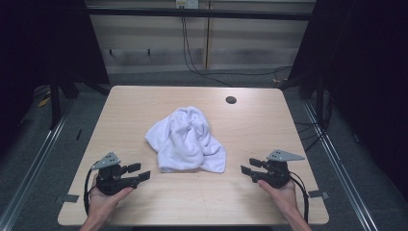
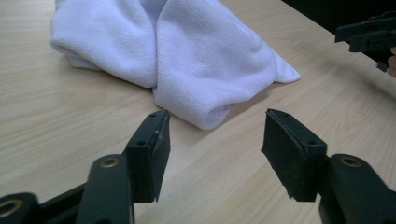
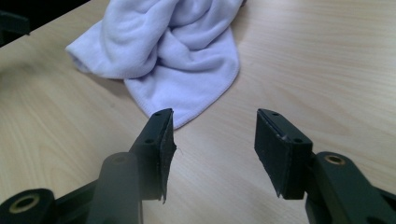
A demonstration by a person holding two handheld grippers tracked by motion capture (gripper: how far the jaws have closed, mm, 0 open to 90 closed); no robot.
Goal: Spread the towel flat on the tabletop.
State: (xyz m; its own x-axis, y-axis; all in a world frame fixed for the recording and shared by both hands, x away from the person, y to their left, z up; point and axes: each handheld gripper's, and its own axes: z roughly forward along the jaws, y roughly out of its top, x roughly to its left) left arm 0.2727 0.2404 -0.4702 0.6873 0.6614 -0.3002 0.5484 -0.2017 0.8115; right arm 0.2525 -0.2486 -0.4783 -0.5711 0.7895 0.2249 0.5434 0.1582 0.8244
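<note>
A crumpled white towel [image 1: 186,141] lies bunched in the middle of the wooden bench [image 1: 250,130], just below the centre of the high view. The left tongs [image 1: 138,171] sit at the lower left of that frame and the right tongs [image 1: 249,166] at the lower right, each held in a hand near the front edge and pointing inward at the towel. Both tongs are spread wide with nothing between the jaws, and both stay clear of the cloth.
</note>
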